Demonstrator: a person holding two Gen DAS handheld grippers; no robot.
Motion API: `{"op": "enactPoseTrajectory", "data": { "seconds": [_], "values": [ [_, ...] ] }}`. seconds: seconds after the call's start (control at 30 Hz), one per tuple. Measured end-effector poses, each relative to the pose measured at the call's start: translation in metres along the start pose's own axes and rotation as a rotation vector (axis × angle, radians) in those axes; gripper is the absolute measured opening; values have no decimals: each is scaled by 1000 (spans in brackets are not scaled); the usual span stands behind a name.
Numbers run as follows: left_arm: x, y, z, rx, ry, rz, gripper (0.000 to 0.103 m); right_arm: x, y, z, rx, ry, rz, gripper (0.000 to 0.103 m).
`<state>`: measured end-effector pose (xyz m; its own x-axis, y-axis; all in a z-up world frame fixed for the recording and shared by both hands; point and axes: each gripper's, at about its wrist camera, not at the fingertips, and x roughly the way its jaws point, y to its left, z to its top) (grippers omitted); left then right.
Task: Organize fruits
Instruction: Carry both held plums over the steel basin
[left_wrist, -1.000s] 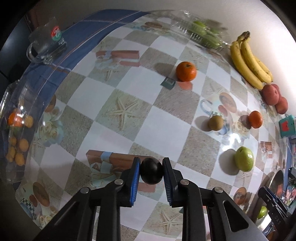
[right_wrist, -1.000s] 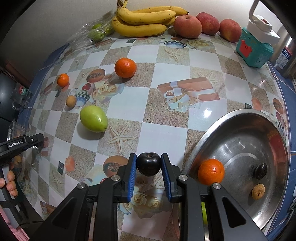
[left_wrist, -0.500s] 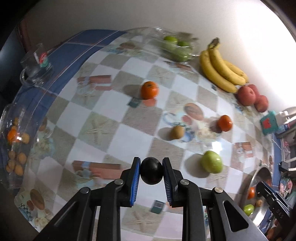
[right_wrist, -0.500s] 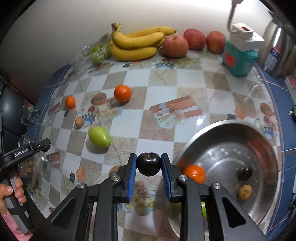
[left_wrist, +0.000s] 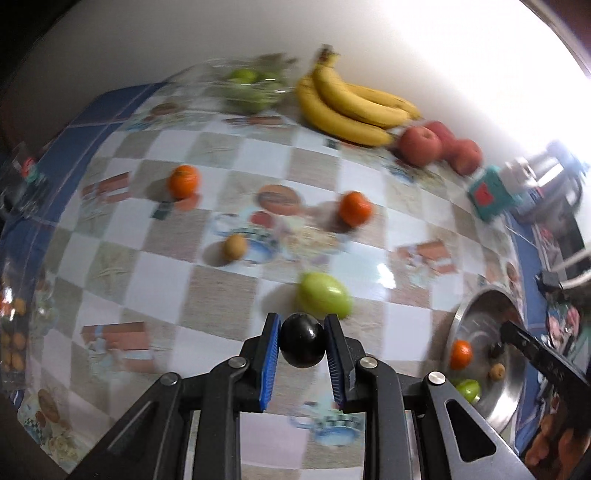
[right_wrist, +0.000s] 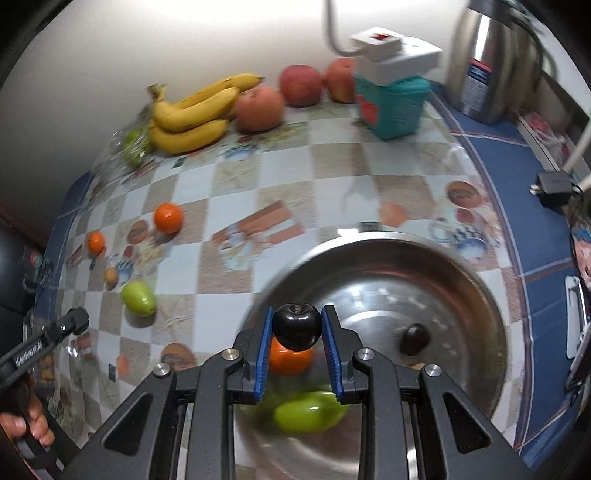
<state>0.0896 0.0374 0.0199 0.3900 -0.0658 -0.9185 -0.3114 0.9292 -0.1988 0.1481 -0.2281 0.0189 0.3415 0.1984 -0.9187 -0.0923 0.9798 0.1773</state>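
Plums fill both grippers — our left gripper (left_wrist: 302, 345) clamps one plum (left_wrist: 303, 345), our right gripper (right_wrist: 296, 326) another dark plum (right_wrist: 296, 326), steel bowl (right_wrist: 480, 295) at 3 o'clock.

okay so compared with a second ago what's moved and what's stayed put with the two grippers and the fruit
The right gripper has carried its dark plum from beside the steel bowl to over it, above the orange inside. The left gripper has swung its own plum toward the green mango. Nothing was released: both jaws stay shut. The bananas and the loose fruit on the table haven't moved.
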Motion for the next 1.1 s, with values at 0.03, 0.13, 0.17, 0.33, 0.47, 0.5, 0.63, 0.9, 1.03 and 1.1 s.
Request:
{"op": "enactPoseTrajectory", "data": {
  "seconds": [0.03, 0.13, 0.17, 0.33, 0.47, 0.5, 0.63, 0.9, 1.03, 1.1],
  "values": [
    [1, -9, -2, 19, 4, -12, 26, 0, -6, 0, 15, 0, -3, 27],
    [3, -38, -8, 79, 16, -51, 26, -2, -25, 1, 58, -4, -14, 27],
    [4, -49, -10, 104, 20, -64, 26, -3, -32, 1, 75, -7, -16, 27],
    [8, -100, -23, 214, 32, -117, 26, -9, -59, 1, 137, -23, -19, 27],
    [15, -143, -33, 315, 37, -146, 26, -13, -79, 1, 182, -30, -14, 28],
    [18, -150, -35, 330, 38, -149, 26, -13, -83, 0, 191, -30, -15, 28],
    [33, -175, -37, 343, 74, -185, 26, -10, -95, -1, 223, -23, -27, 28],
    [63, -216, -34, 454, 65, -123, 26, 7, -106, -1, 244, 4, -34, 28],
    [73, -225, -30, 474, 54, -133, 26, 13, -107, 1, 245, 11, -29, 28],
    [77, -228, -29, 481, 49, -138, 26, 17, -108, 1, 246, 17, -29, 28]
  ]
}}
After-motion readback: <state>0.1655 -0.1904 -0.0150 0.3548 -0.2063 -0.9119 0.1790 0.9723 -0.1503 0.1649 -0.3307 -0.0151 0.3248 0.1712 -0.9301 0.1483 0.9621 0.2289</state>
